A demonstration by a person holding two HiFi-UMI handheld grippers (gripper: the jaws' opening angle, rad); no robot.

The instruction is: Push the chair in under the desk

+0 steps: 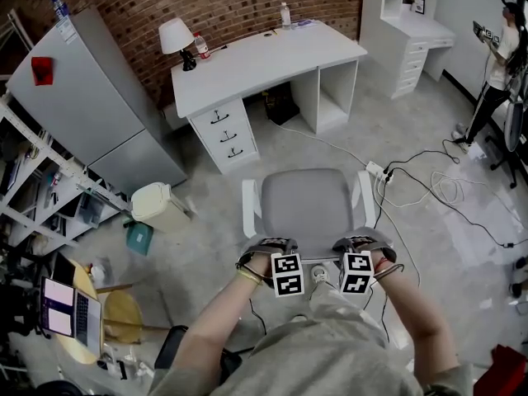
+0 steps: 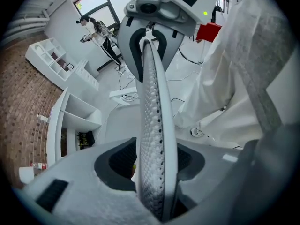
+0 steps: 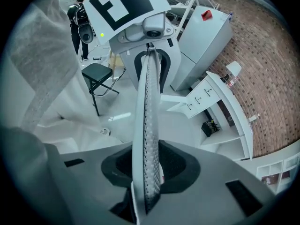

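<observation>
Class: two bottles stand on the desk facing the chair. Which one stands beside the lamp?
The red-labelled bottle, right by the lamp at the left end of the desk. The other bottle stands apart, at the back edge.

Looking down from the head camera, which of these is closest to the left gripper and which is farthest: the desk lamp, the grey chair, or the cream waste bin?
1. Chair: right at the left gripper, which straddles its backrest.
2. Waste bin: on the floor, off to the left.
3. Desk lamp: on the far left corner of the desk.
</observation>
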